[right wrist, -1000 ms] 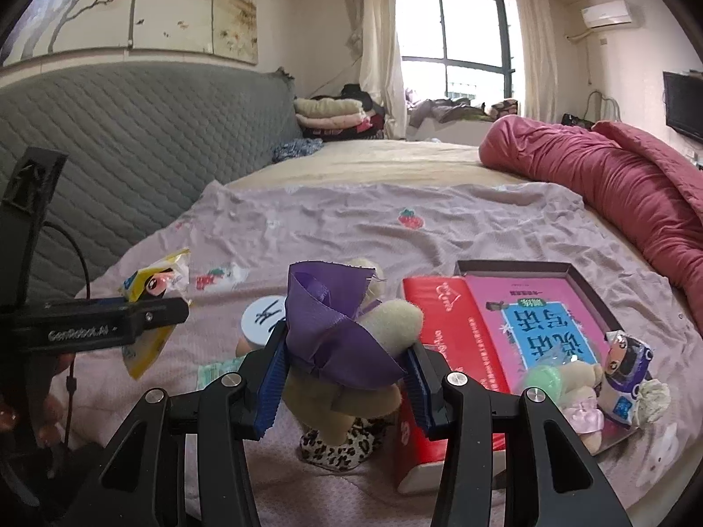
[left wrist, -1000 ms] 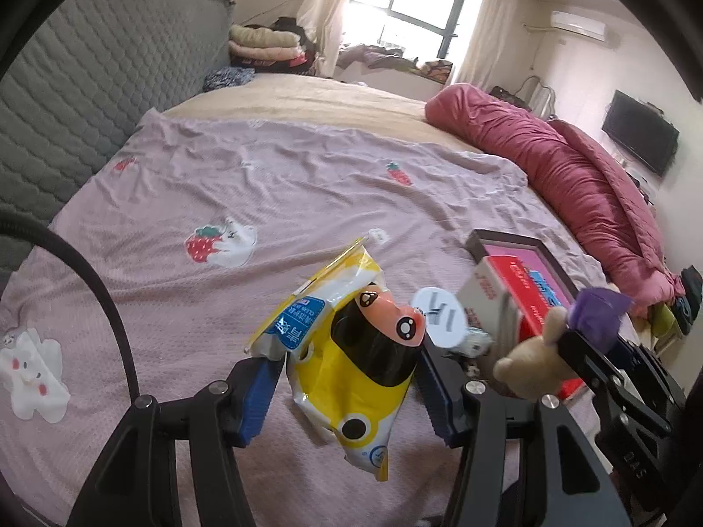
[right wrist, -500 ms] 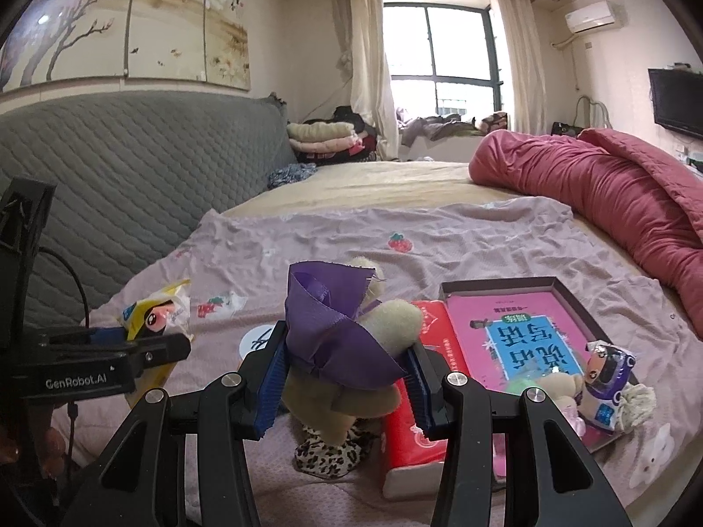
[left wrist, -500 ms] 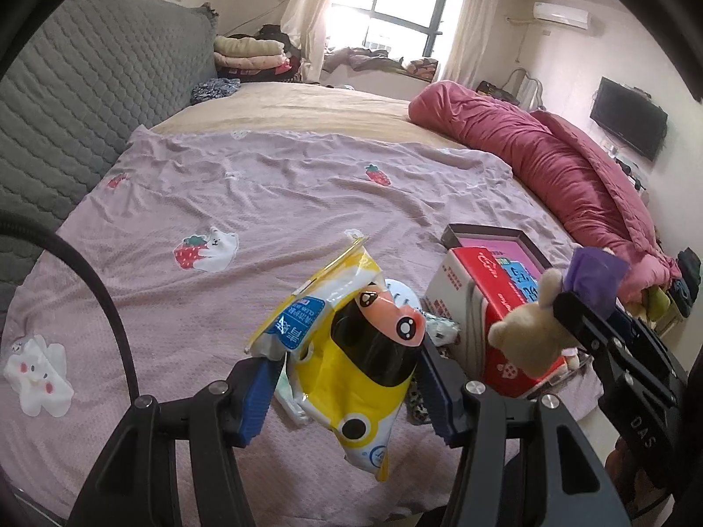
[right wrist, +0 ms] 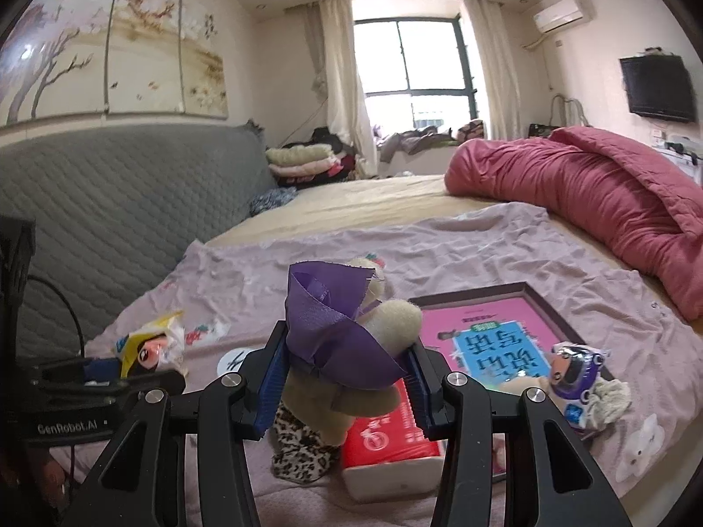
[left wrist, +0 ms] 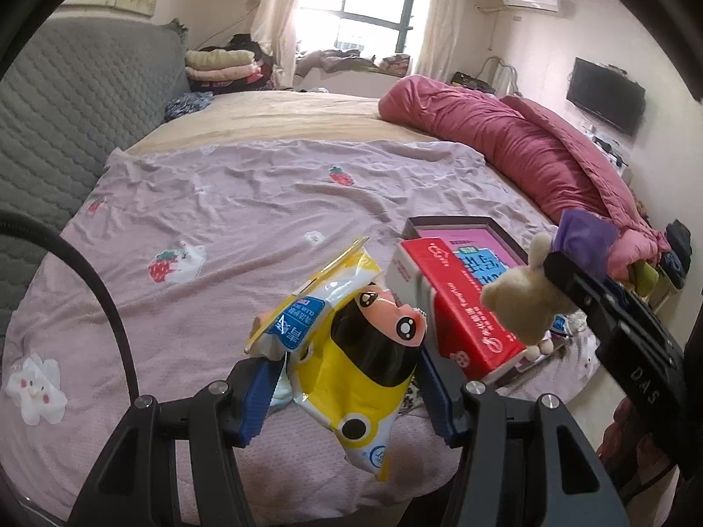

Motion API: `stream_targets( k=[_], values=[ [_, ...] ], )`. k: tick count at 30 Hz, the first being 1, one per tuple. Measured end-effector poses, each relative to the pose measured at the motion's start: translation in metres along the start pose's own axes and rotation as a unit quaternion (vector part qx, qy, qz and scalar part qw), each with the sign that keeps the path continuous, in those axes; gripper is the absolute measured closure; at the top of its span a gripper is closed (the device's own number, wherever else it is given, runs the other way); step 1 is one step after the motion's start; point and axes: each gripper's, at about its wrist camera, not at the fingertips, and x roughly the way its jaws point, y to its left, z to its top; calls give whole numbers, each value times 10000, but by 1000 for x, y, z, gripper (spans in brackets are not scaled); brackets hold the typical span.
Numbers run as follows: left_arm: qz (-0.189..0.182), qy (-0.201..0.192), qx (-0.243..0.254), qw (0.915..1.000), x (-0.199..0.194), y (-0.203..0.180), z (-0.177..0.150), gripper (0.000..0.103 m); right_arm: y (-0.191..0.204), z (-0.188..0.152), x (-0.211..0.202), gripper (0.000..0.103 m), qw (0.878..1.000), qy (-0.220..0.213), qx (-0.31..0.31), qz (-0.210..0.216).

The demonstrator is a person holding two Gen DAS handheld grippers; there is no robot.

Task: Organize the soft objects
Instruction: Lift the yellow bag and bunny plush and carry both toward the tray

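Plush bear point(right wrist: 351, 377) in right tool point(right wrist: 345, 384).

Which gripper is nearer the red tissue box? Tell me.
Right. The right gripper, shut on the plush bear, hangs directly over the red tissue box. The left gripper, holding the yellow wipes pack, is off to the box's left.

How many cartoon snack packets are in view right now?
2: a yellow packet held in the left claw, and a blue packet lying on the pink book. Others may be hidden.
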Motion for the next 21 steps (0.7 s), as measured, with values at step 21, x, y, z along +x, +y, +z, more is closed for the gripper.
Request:
stream_targets(
  k=[21],
  values=[
    [-356, 94, 723, 9967, -1, -100, 25, 44, -77, 17, -33, 54, 9947, -342, 742, -629]
  ],
)
